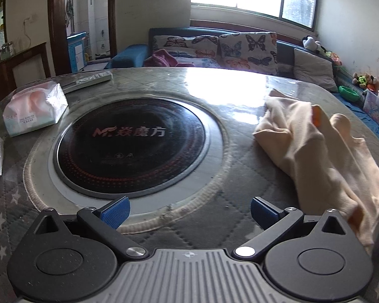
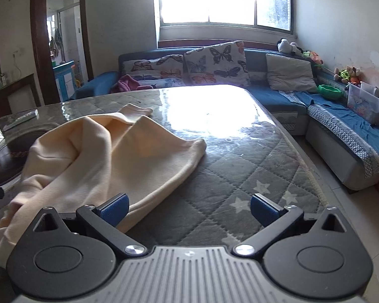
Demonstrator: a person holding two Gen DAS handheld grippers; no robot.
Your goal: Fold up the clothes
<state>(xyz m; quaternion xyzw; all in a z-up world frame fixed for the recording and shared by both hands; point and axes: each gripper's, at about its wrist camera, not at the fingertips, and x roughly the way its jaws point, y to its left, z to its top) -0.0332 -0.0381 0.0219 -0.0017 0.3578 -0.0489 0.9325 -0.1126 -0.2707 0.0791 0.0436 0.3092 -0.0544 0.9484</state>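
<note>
A cream-coloured garment (image 1: 315, 146) lies crumpled on the quilted table, to the right in the left wrist view. It also shows in the right wrist view (image 2: 101, 156), to the left and ahead. My left gripper (image 1: 189, 212) is open and empty, above the table's near edge, to the left of the garment. My right gripper (image 2: 189, 209) is open and empty; its left fingertip (image 2: 115, 209) is over the garment's near edge, touching or just above it, I cannot tell which.
A round black cooktop (image 1: 131, 144) is set in the table (image 2: 252, 176). A tissue pack (image 1: 35, 108) and a remote (image 1: 93, 79) lie at the far left. A blue sofa (image 2: 341, 126) with butterfly cushions (image 2: 214, 63) stands beyond the table and along its right side.
</note>
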